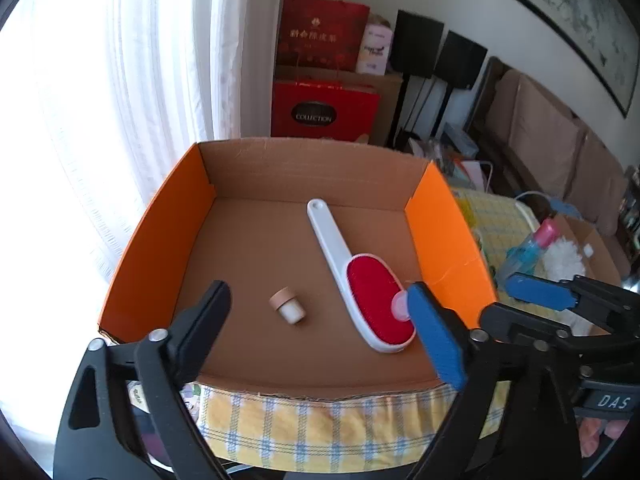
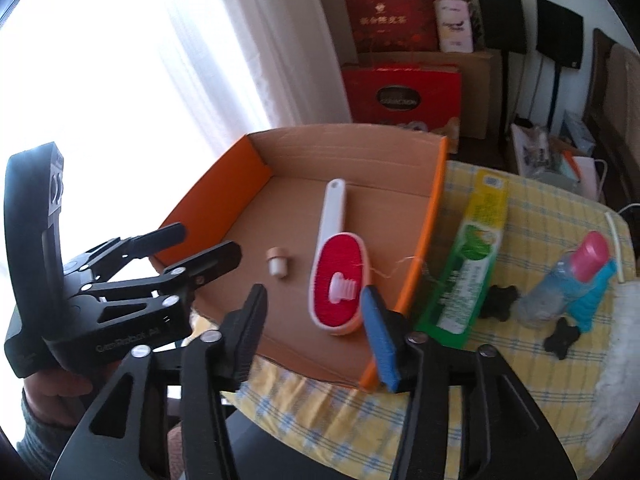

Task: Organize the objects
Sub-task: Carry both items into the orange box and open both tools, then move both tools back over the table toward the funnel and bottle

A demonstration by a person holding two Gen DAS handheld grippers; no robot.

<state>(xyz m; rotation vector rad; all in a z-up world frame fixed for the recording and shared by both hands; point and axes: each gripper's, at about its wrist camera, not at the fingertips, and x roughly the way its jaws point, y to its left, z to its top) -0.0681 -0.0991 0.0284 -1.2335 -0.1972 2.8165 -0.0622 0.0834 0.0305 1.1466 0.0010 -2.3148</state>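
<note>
From the left wrist, the cardboard box [image 1: 316,216] already holds three things: the lint brush [image 1: 360,280] lying aslant across its floor, a small cork stopper [image 1: 289,305] on the floor to the brush's left, and a pale pink plug [image 1: 401,306] resting on the brush's red pad. The left tool [image 1: 320,316] hovers over the near edge of the box, jaws spread wide and holding nothing. Outside the box, past its orange right wall, the right tool [image 1: 516,300] shows, with a blue bottle [image 1: 528,248] beyond it on the table [image 1: 344,424].

From the right wrist, the right tool [image 2: 316,320] is likewise spread and empty, above the near right corner of the box [image 2: 424,236]. Still out on the table [image 2: 552,216], right of the box: a green packet [image 2: 468,264] just beside the orange wall, then the bottle [image 2: 568,276] and two small black pieces [image 2: 498,300], [image 2: 562,338].

I judge the sorting partly done, with those items left to go in.
</note>
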